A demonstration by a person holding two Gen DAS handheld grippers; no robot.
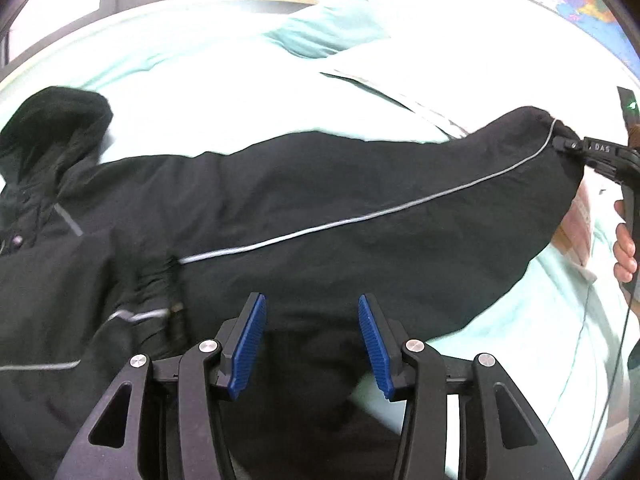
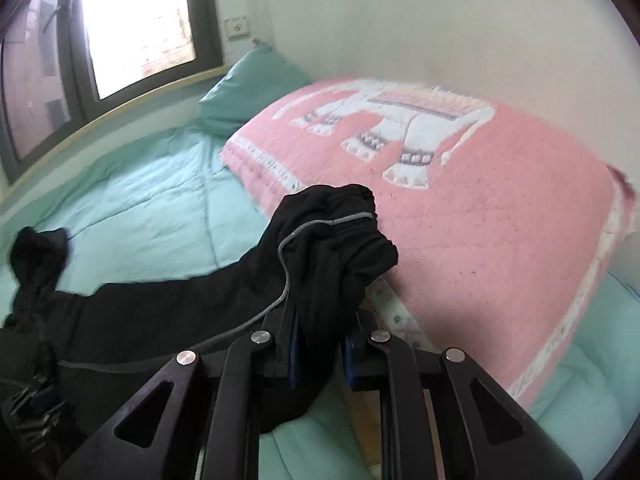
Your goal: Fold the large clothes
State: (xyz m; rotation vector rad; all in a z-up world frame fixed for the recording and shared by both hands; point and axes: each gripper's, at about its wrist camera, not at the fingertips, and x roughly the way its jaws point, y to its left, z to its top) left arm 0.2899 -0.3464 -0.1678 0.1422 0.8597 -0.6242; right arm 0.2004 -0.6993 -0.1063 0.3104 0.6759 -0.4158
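Observation:
A black hooded jacket (image 1: 304,216) with thin grey piping lies across a mint-green bed. Its hood (image 1: 52,128) is at the far left. My left gripper (image 1: 312,320) is open, its blue pads (image 1: 250,344) apart just above the jacket's body, holding nothing. My right gripper (image 2: 320,344) is shut on the jacket's sleeve cuff (image 2: 340,232) and holds the sleeve stretched out above the bed; it also shows in the left wrist view (image 1: 576,148) at the far right. The sleeve (image 2: 160,304) runs back left to the jacket's body.
A pink blanket with a white elephant (image 2: 460,184) lies folded at the right side of the bed. A green pillow (image 2: 248,92) rests by the window (image 2: 132,28). The mint-green duvet (image 2: 140,208) covers the bed. A wall stands behind the blanket.

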